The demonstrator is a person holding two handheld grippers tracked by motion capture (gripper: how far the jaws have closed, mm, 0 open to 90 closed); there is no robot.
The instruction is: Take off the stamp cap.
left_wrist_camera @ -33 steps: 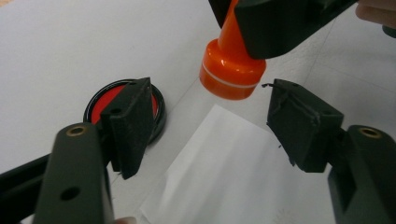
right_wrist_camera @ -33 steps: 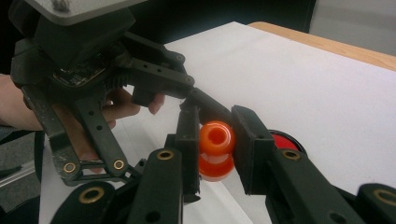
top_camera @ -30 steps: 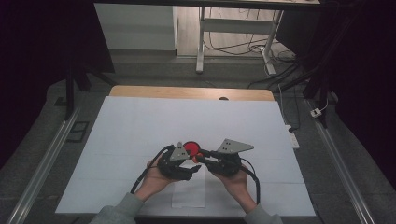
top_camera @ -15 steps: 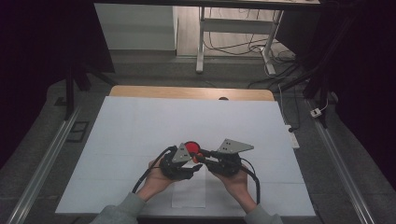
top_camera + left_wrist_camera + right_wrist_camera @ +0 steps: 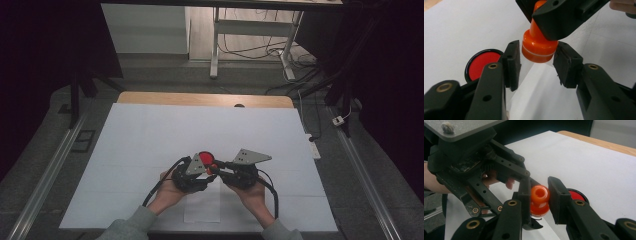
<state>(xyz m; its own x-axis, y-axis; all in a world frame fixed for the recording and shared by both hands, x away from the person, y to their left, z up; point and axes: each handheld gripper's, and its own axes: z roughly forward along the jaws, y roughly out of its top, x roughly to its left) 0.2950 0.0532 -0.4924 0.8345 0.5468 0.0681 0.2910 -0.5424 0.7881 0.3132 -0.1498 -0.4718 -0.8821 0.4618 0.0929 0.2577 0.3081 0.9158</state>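
My high view looks forward and down over the white table from far off. The cameras on my left gripper and right gripper look along their jaws, very close, both sharing the orange stamp and red ink pad.

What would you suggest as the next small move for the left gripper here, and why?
Probably close the left gripper the rest of the way onto the orange stamp's base. Its jaws have just been closing, yet gaps show beside both pads, while the right gripper clamps the handle.
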